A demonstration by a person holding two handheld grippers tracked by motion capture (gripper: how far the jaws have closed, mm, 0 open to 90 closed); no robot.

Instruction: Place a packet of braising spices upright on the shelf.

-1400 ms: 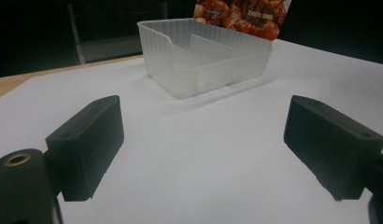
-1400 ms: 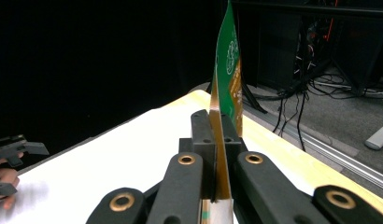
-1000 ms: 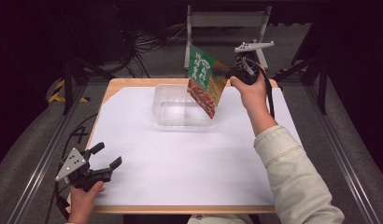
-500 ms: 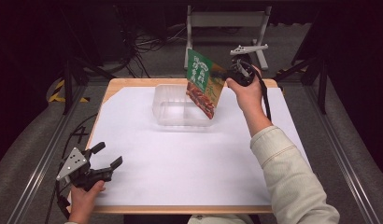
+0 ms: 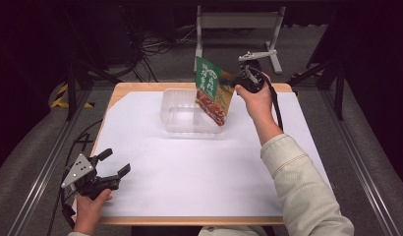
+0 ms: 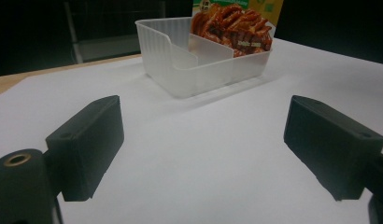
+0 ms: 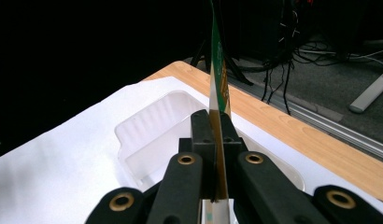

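We hold the flat green-and-orange snack pouch (image 5: 212, 93) pinched edge-on in our right gripper (image 5: 237, 83), fingers clamped tight, its long axis tilted down into the clear ribbed plastic tray (image 5: 176, 118) directly beneath. Our left gripper (image 5: 113, 164) waits far off, fingers spread, empty.

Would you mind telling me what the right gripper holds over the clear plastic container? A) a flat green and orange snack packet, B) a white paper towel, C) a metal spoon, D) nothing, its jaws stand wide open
A: in the right gripper view the right gripper has its jaws shut on the edge of the flat snack packet, which hangs over the clear plastic container in the high view.
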